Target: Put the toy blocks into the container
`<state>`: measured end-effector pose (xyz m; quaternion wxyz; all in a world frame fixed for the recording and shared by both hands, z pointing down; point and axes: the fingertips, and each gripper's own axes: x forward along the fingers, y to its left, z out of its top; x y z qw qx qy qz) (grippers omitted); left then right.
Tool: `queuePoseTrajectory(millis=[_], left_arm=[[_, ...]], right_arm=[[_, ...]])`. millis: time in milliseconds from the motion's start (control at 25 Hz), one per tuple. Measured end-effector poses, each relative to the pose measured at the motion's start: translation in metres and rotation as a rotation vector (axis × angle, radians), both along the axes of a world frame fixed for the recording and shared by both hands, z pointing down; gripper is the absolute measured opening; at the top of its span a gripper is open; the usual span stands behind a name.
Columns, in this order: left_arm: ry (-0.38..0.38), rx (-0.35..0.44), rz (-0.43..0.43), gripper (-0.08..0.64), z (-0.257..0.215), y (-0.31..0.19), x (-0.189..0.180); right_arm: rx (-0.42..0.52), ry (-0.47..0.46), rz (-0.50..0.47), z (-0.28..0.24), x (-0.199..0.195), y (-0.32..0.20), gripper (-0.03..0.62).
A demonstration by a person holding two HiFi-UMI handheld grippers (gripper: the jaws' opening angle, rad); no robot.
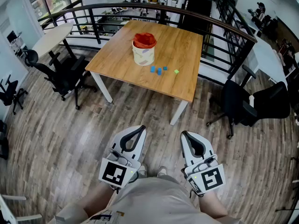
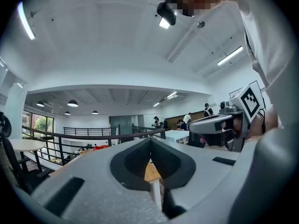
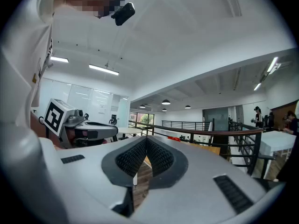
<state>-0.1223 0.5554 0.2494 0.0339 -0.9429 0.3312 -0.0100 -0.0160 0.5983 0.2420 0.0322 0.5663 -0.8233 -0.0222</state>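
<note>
The left hand-held gripper (image 1: 141, 128) and right hand-held gripper (image 1: 184, 134) both have their jaws together on nothing, well apart from the tabletop (image 1: 182, 41). There, the blocks (image 1: 159, 70) lie just beside the container (image 1: 143, 52).

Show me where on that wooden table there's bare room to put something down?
The table is mostly bare: the whole far half behind the bucket, the left corner beside it, and the right strip beyond the green block. It is crowded only mid-table, where the blue blocks sit just in front of the bucket.
</note>
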Motion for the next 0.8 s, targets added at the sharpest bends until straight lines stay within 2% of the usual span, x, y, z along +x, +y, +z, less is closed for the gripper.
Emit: queuePoseTrajectory(millis=[800], left_arm=[[-0.015, -0.017, -0.014, 0.012, 0.008, 0.012, 0.018]], right_arm=[[-0.017, -0.024, -0.021, 0.011, 0.015, 0.008, 0.023]])
